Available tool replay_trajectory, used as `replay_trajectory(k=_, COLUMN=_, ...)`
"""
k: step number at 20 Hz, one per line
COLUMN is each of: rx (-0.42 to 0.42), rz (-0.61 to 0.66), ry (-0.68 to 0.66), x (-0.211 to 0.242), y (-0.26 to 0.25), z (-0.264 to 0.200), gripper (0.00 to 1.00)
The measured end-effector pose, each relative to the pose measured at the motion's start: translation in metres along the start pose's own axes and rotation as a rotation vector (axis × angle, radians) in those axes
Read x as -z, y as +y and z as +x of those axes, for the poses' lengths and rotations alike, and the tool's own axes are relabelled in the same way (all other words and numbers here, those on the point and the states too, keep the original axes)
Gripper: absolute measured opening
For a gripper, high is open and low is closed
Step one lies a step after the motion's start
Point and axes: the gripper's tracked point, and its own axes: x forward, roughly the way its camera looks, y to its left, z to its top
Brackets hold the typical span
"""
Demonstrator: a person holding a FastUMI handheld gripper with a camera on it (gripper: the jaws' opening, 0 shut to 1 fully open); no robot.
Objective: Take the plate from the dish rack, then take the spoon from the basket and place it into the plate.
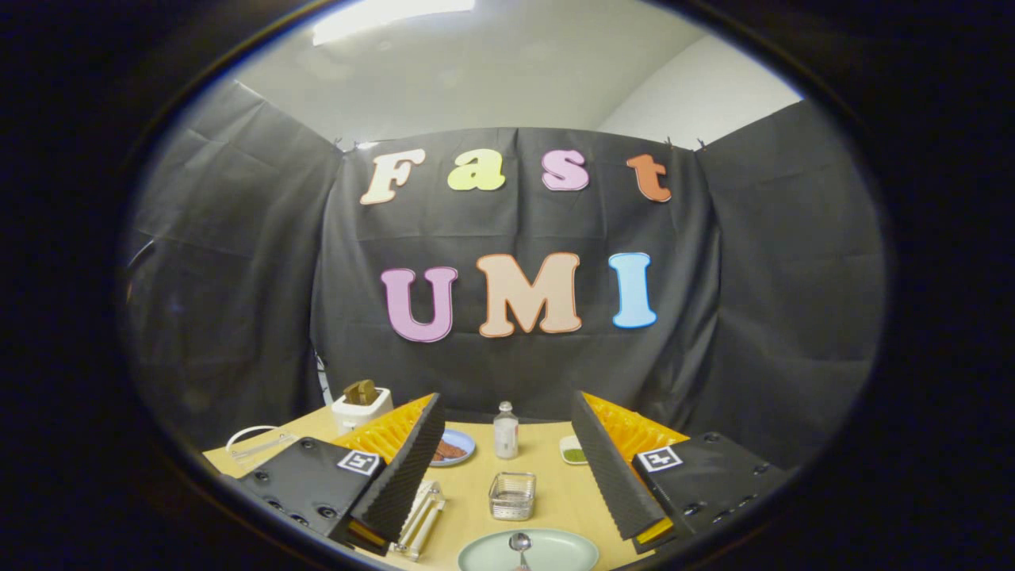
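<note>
now spoon (520,546) lies lengthwise on plate (555,549), jaws apart.

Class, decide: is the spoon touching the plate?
Touching. In the gripper view the spoon lies inside the plate, between the open gripper's spread fingers.

The scene is evenly and fairly brightly lit from above: a ceiling lamp (392,14) glows white and blown-out high beyond the fingers. The table (555,484) between the fingers is warm and clear, with only soft, short shadows under the basket (512,496) and bottle (506,432). The plate (555,549) shows a mild sheen and the spoon (520,544) on it a small glint. The gripper (507,468) stands wide apart, its fingers sharp. Fisheye bending curves the cloth walls and darkens the rim, where detail softens.
</note>
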Motion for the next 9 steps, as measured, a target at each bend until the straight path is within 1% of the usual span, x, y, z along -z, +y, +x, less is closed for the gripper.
replay_trajectory(k=9, rx=-0.018, rz=0.001, ry=-0.015, x=-0.0019, y=0.0079, z=-0.0048, gripper=1.0)
